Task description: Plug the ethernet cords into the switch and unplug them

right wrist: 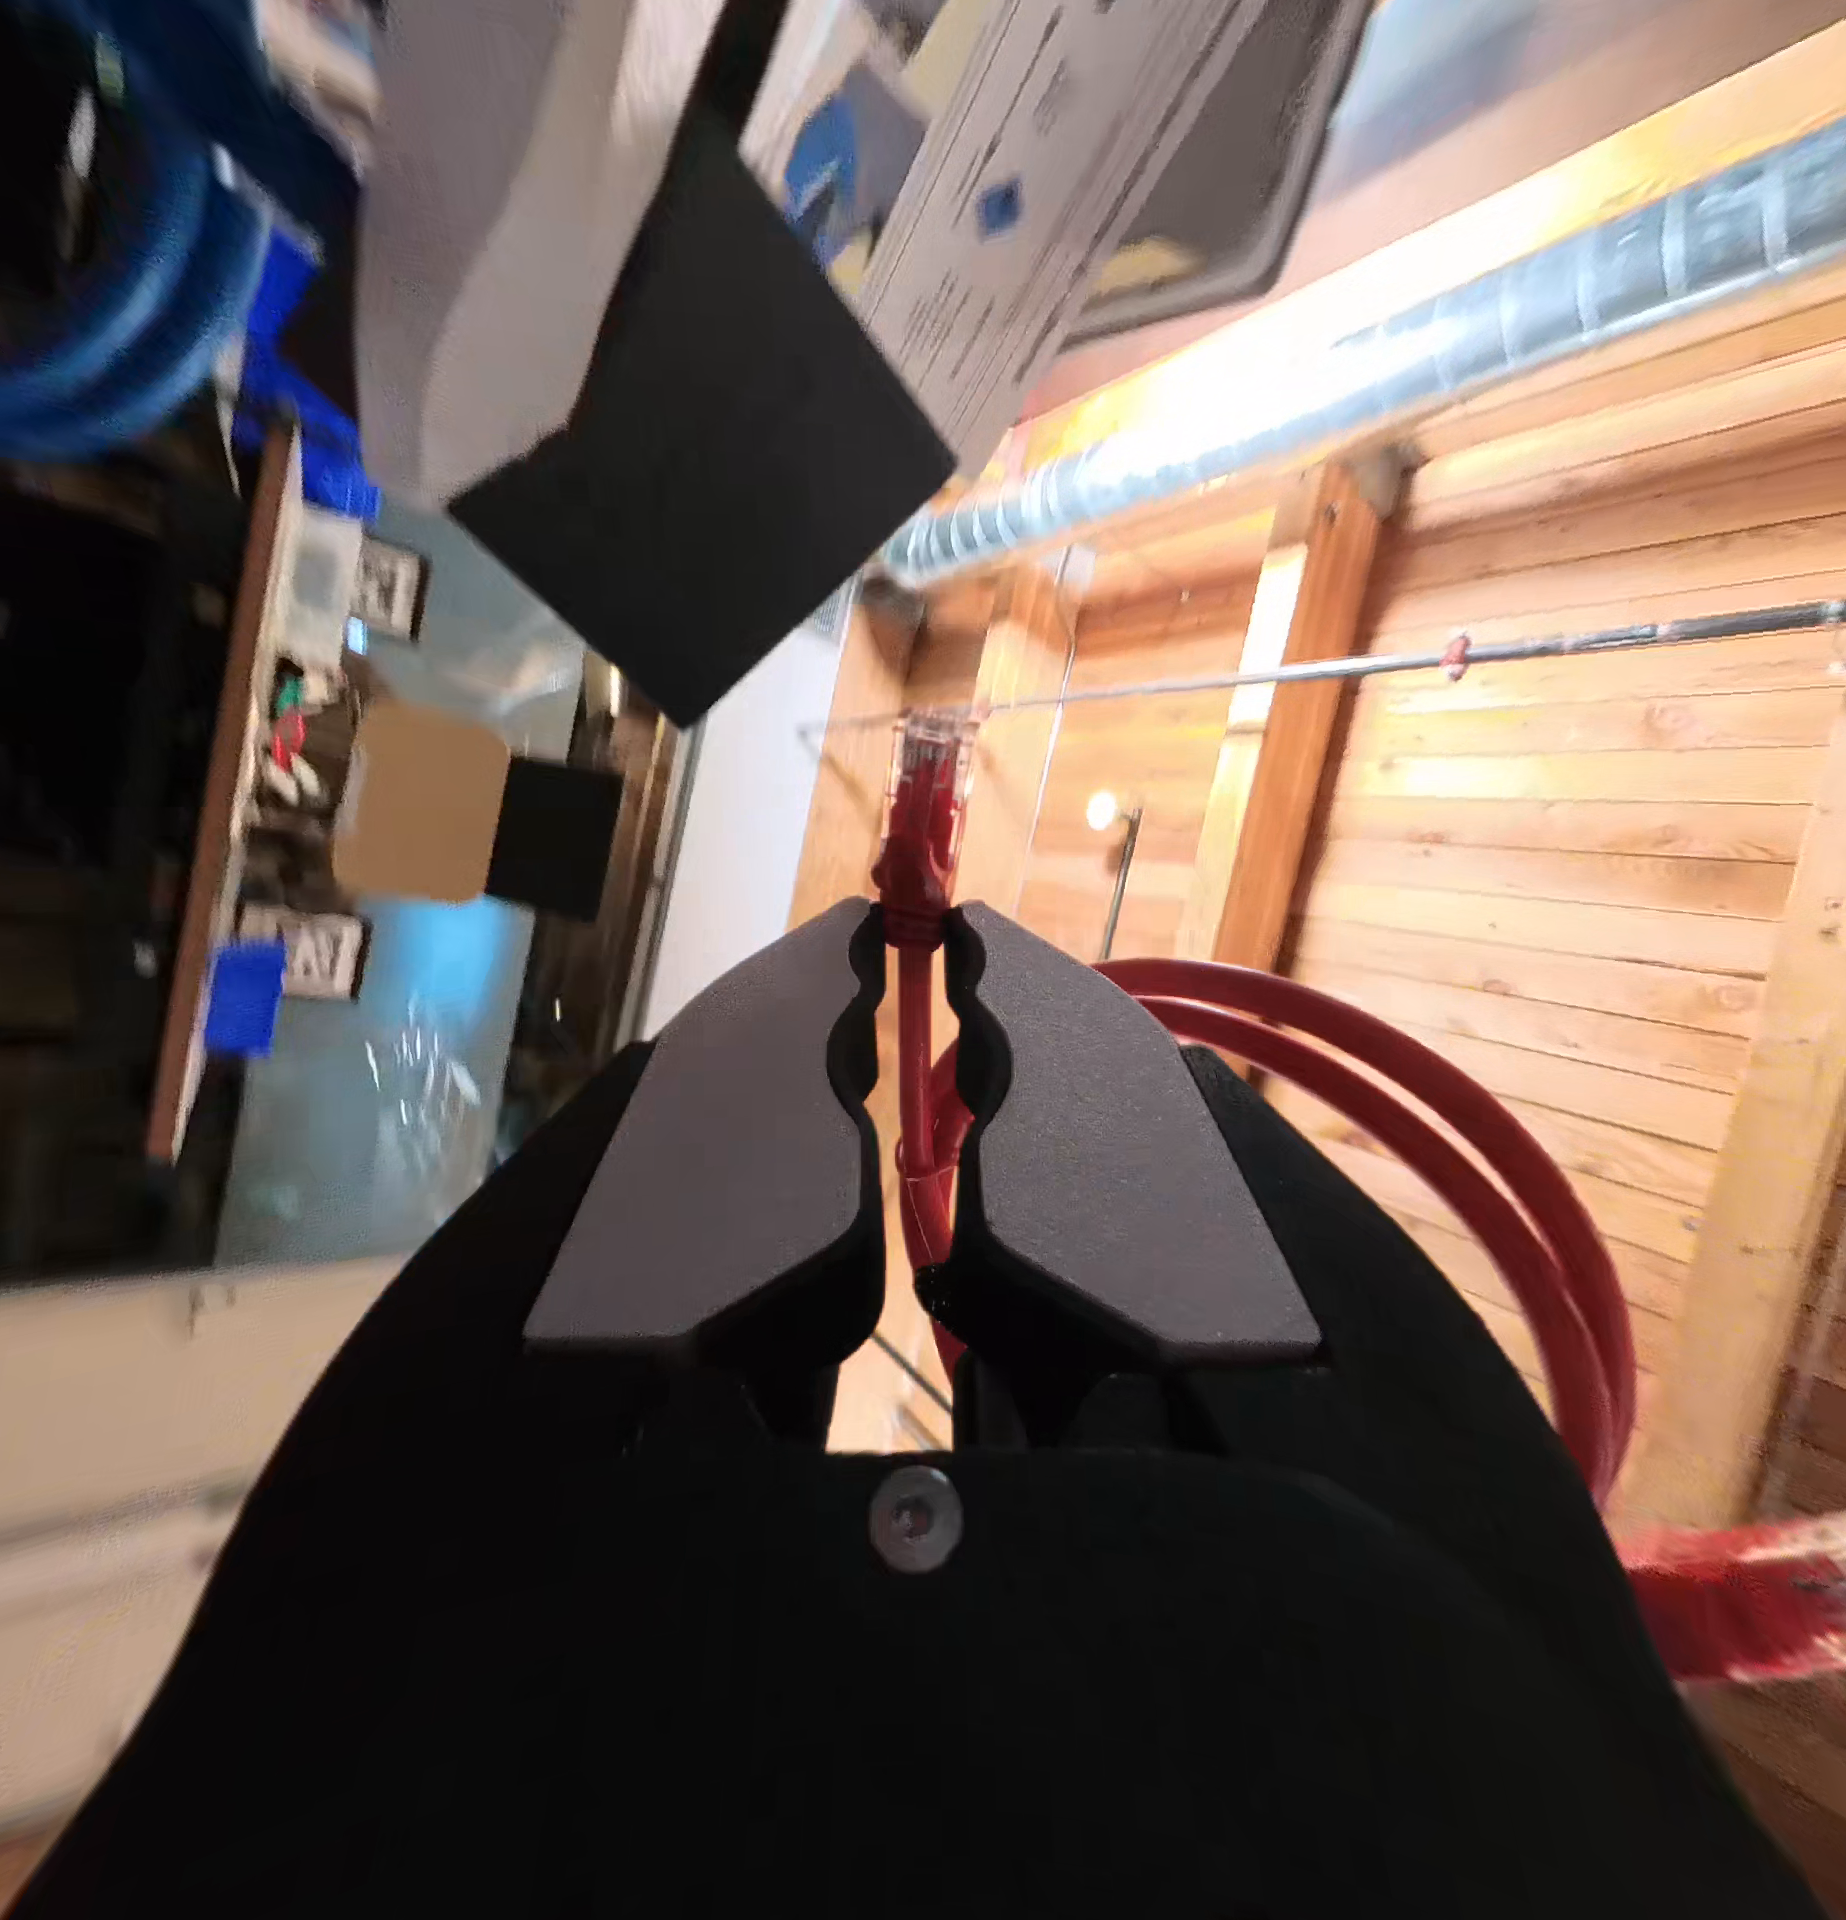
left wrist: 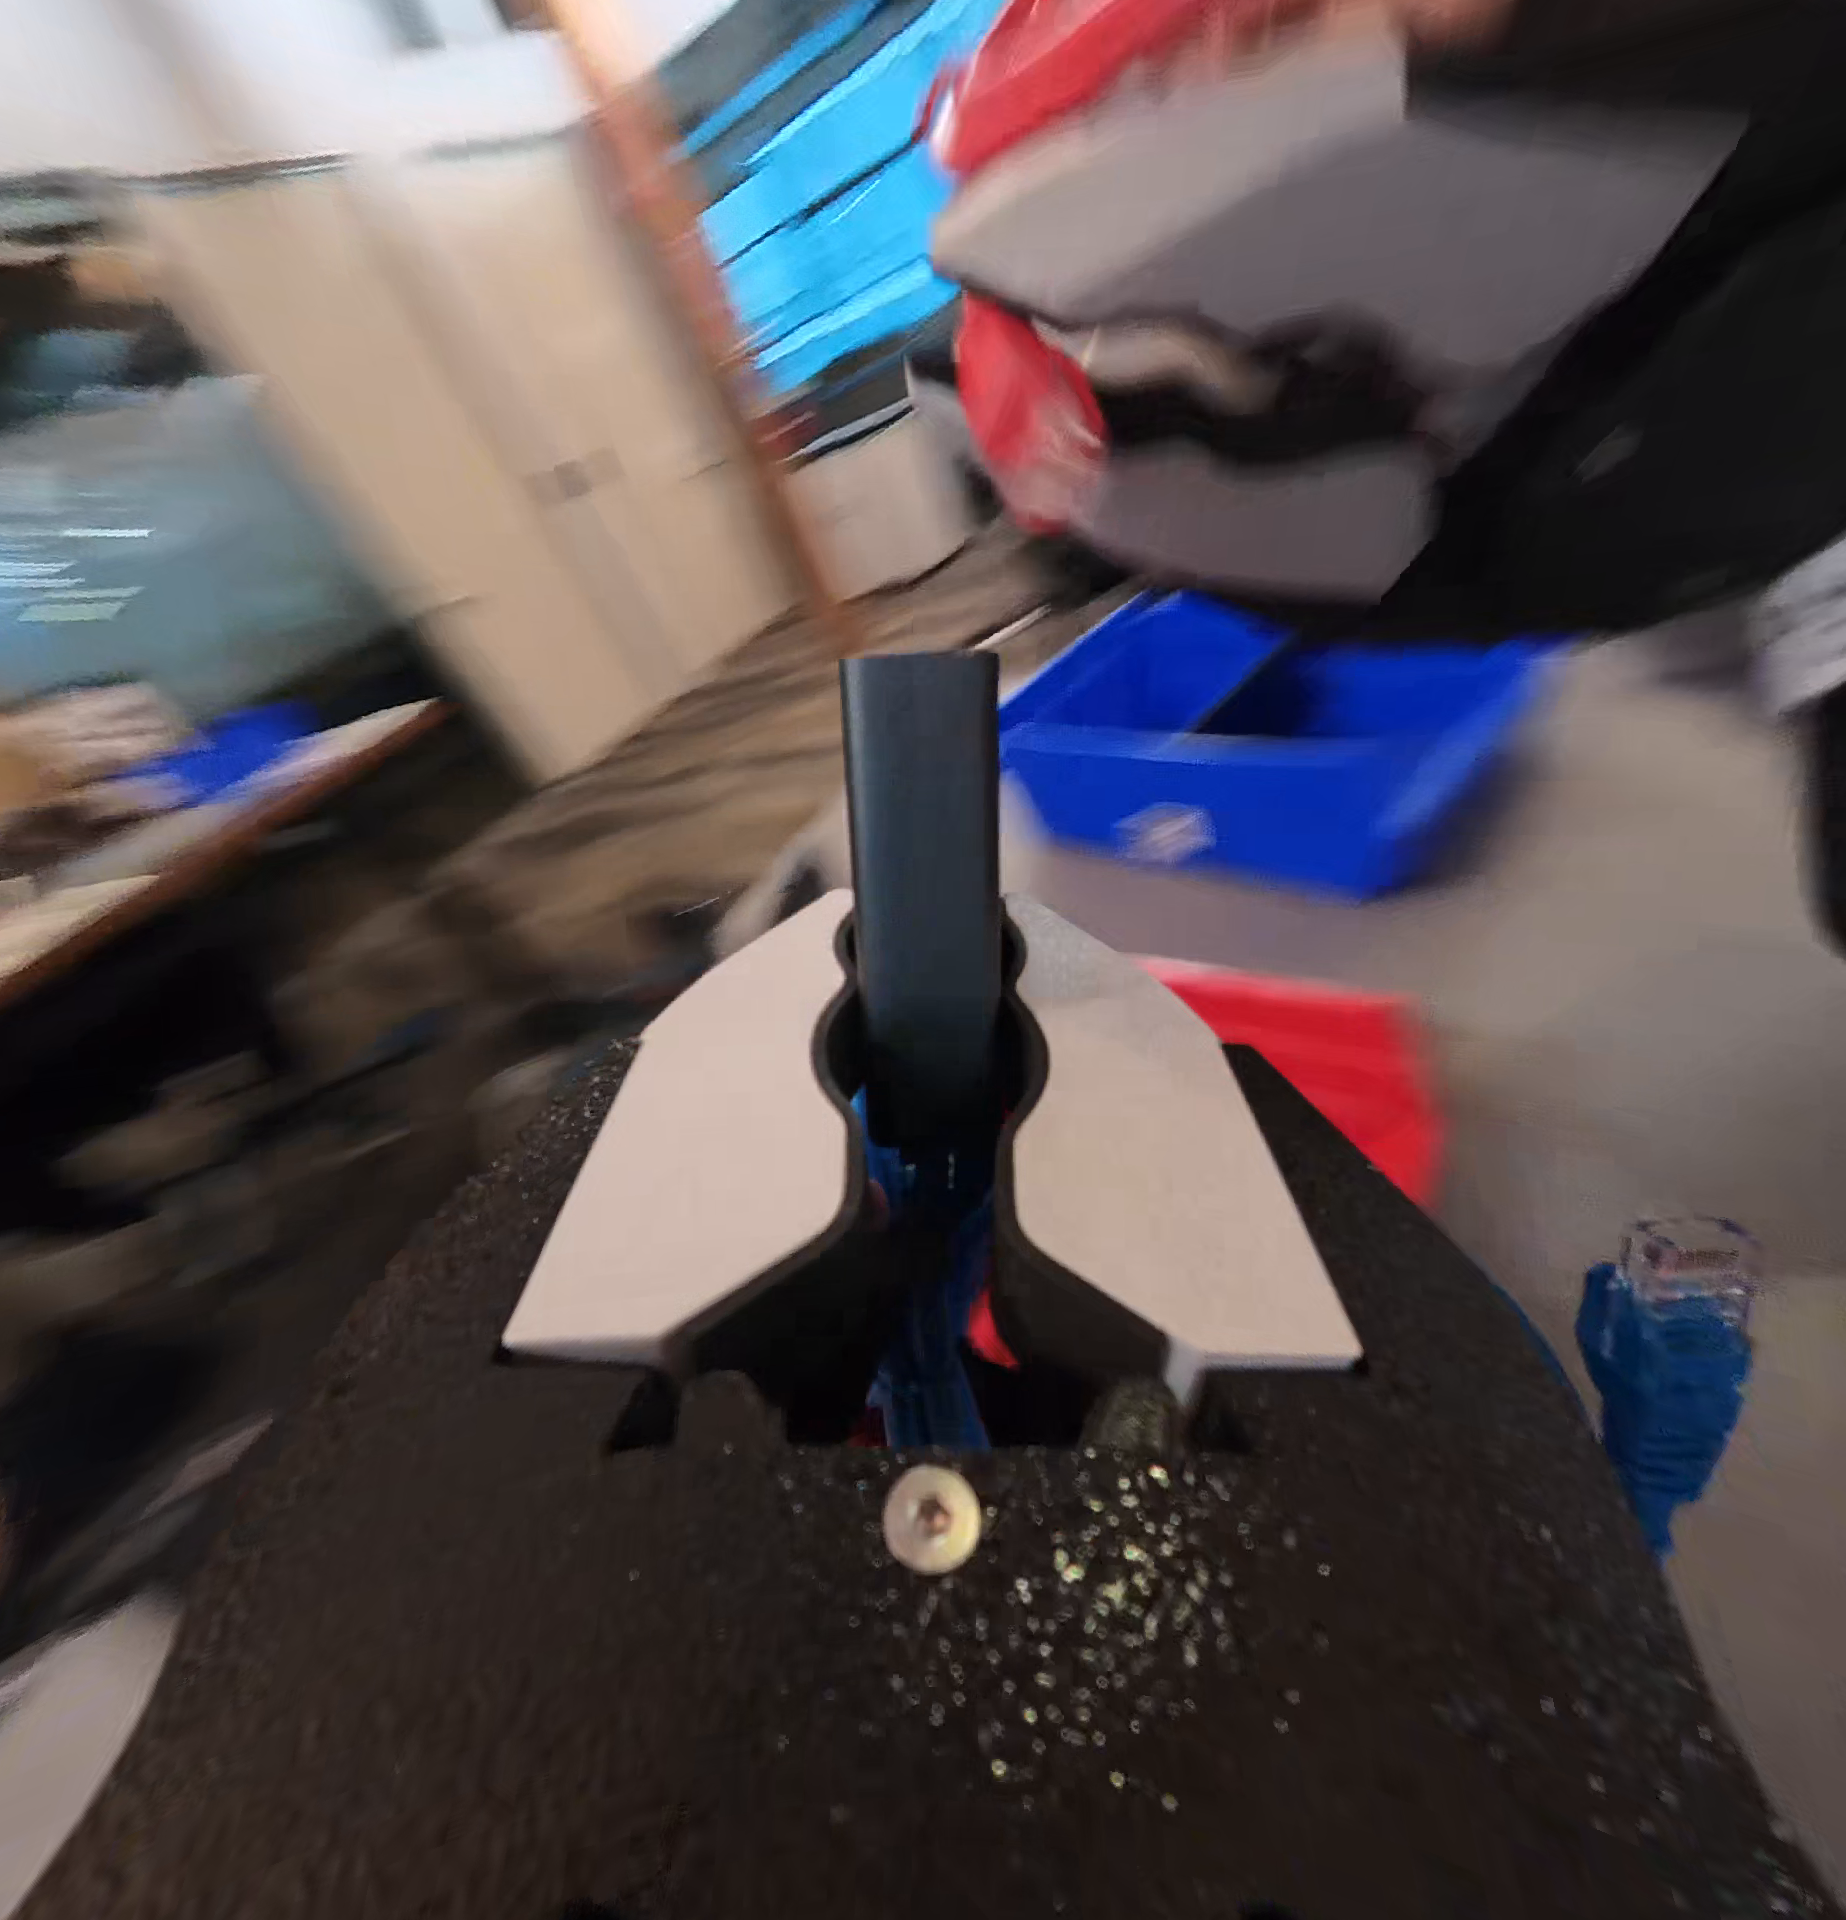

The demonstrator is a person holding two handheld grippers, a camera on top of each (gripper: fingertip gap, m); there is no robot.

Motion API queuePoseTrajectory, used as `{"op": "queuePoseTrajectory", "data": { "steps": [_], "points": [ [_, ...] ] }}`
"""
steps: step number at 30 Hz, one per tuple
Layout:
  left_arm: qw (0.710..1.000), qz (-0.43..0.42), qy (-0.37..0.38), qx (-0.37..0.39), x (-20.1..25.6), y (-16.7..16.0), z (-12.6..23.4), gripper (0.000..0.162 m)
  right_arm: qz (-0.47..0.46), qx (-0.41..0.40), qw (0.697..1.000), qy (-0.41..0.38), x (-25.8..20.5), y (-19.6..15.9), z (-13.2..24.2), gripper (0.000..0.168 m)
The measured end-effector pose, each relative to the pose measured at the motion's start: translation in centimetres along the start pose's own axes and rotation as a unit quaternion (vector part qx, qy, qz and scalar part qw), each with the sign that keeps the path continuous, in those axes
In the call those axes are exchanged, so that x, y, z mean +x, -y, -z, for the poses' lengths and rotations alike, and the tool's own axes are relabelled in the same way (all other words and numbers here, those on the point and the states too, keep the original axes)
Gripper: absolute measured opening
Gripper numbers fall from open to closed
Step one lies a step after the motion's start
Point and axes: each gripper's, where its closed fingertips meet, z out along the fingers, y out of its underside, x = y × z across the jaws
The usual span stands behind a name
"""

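While the red cable [right wrist: 917, 1023] sits pinched just behind its clear plug [right wrist: 929, 753], the right gripper [right wrist: 914, 925] is clenched on it, loops [right wrist: 1470, 1174] trailing off to its right and a second plug [right wrist: 1771, 1610] hanging low beside it. The left gripper [left wrist: 924, 935] is clamped on a flat black piece [left wrist: 919, 821] that sticks out forward past its tips. A blue cable end [left wrist: 1667, 1351] hangs at its right side. Ahead and to the right lies a blue bin [left wrist: 1262, 769]; the surroundings are blurred.
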Motion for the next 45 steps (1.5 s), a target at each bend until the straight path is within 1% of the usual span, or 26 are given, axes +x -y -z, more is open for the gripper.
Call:
{"op": "queuePoseTrajectory", "data": {
  "steps": [2, 4, 5, 8, 12, 15, 21, 29, 37, 45],
  "points": [
    [0.995, -0.055, 0.069, -0.044, -0.9, -0.5, -0.1, 0.020, 0.032, -0.030, 0.999, 0.011, -0.5, -0.4, -0.7, 0.009],
    [0.989, -0.074, 0.110, -0.070, -1.4, -0.7, -0.1, 0.020, 0.062, -0.037, 0.997, 0.028, -1.3, -0.2, -1.1, 0.009],
    [0.988, -0.072, 0.118, -0.074, -1.4, -0.7, -0.1, 0.021, 0.078, -0.035, 0.996, 0.035, -1.7, 0.0, -1.2, 0.009],
    [0.987, -0.048, 0.120, -0.095, -1.7, -1.4, 0.0, 0.021, 0.121, -0.021, 0.991, 0.058, -2.7, 0.8, -1.5, 0.009],
    [0.987, -0.014, 0.098, -0.123, -1.8, -2.9, -0.3, 0.021, 0.196, -0.005, 0.975, 0.108, -4.5, 0.7, -2.2, 0.009],
    [0.985, -0.015, 0.099, -0.141, -2.0, -3.7, -0.4, 0.021, 0.226, 0.003, 0.965, 0.134, -5.2, 0.6, -2.6, 0.008],
    [0.985, -0.009, 0.093, -0.145, -2.0, -4.1, -0.5, 0.021, 0.251, 0.010, 0.956, 0.155, -5.2, 1.2, -2.9, 0.009],
    [0.984, -0.001, 0.092, -0.152, -2.3, -4.4, -0.3, 0.021, 0.270, 0.020, 0.950, 0.155, -5.4, 1.8, -3.0, 0.008],
    [0.985, 0.003, 0.088, -0.150, -2.5, -4.5, -0.1, 0.021, 0.255, 0.047, 0.951, 0.169, -5.3, 2.3, -2.5, 0.008],
    [0.986, -0.015, 0.080, -0.146, -2.3, -4.4, -0.3, 0.021, 0.243, 0.070, 0.950, 0.182, -5.3, 2.2, -2.3, 0.008]
  ]
}}
